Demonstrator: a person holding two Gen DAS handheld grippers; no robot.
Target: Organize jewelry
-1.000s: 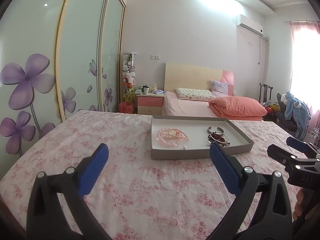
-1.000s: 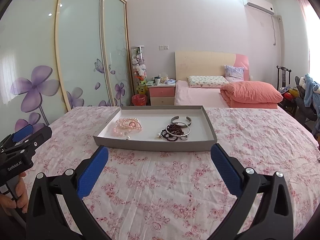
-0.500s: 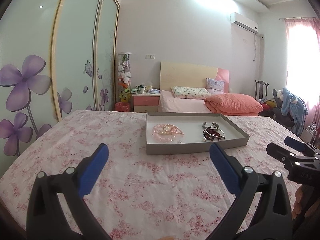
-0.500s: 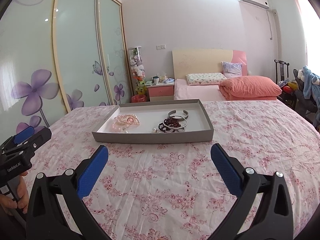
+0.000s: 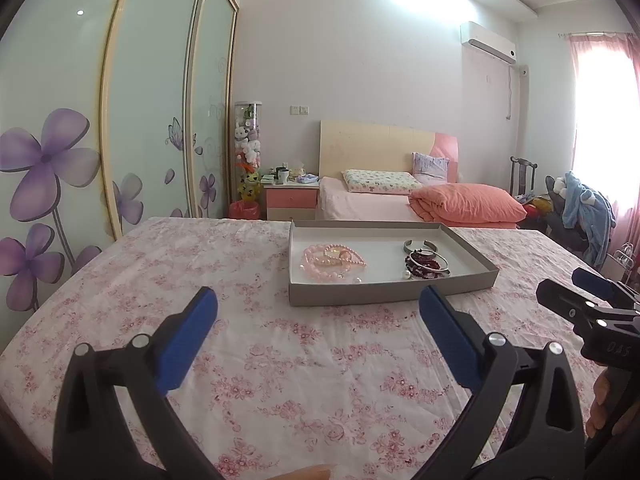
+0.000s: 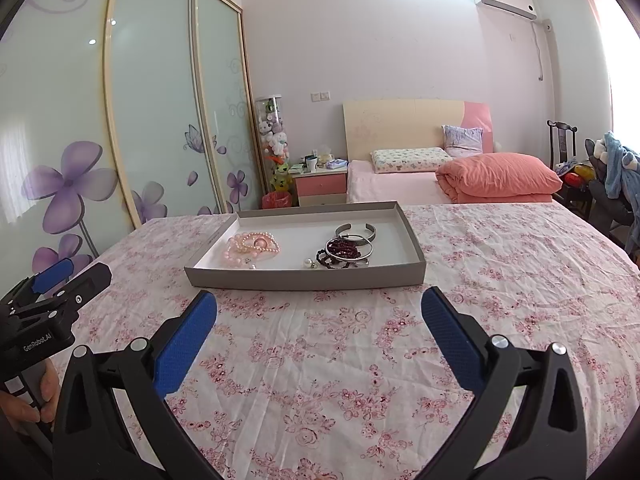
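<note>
A shallow grey tray (image 5: pixel 390 294) (image 6: pixel 308 279) lies on the floral tablecloth. In it, pink bead necklaces (image 5: pixel 330 262) (image 6: pixel 250 249) lie at the left, and dark red bead bracelets with silver bangles (image 5: pixel 426 261) (image 6: pixel 349 247) at the right. A small pearl (image 6: pixel 309 263) lies near the tray's front wall. My left gripper (image 5: pixel 318 312) is open and empty, short of the tray. My right gripper (image 6: pixel 319 312) is open and empty, also short of the tray. Each gripper shows at the edge of the other's view (image 5: pixel 592 300) (image 6: pixel 52 292).
The table is covered by a pink floral cloth (image 6: pixel 360 360). Behind it stand a bed with a coral duvet (image 5: pixel 468 200), a pink nightstand (image 5: pixel 292 200) and sliding wardrobe doors with purple flowers (image 5: pixel 48 172). A chair with clothes (image 5: pixel 584 208) is at the right.
Both grippers have drawn back and tilted a little, so the tray sits farther off in both views. Both stay open and empty. The jewelry has not moved.
</note>
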